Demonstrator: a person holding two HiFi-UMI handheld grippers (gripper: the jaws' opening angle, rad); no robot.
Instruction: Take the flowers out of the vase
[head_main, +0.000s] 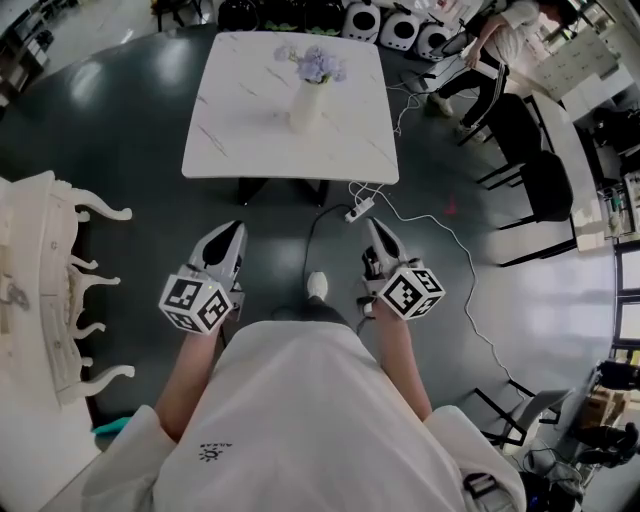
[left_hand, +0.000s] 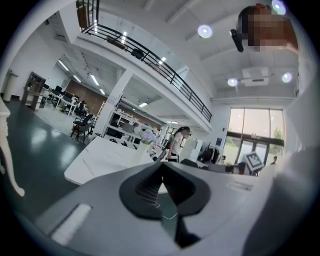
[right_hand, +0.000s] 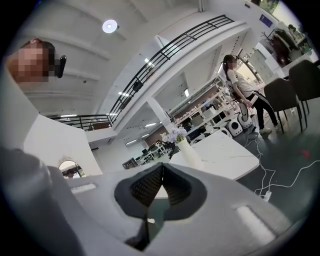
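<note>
A white vase (head_main: 306, 108) with pale purple flowers (head_main: 320, 65) stands near the middle of a white marble-topped table (head_main: 240, 130), far ahead of me. In the right gripper view the vase (right_hand: 189, 152) and flowers (right_hand: 175, 134) show beyond the jaws. In the left gripper view the flowers (left_hand: 146, 134) are small and distant. My left gripper (head_main: 233, 230) and right gripper (head_main: 378, 228) are both held low over the dark floor, short of the table's near edge. Each is shut with nothing between its pads.
A power strip (head_main: 360, 210) and white cables trail across the floor by the table's near right corner. An ornate white furniture piece (head_main: 45, 290) stands at the left. A person (head_main: 500, 50) stands beyond the table at the right, near dark chairs (head_main: 540, 180).
</note>
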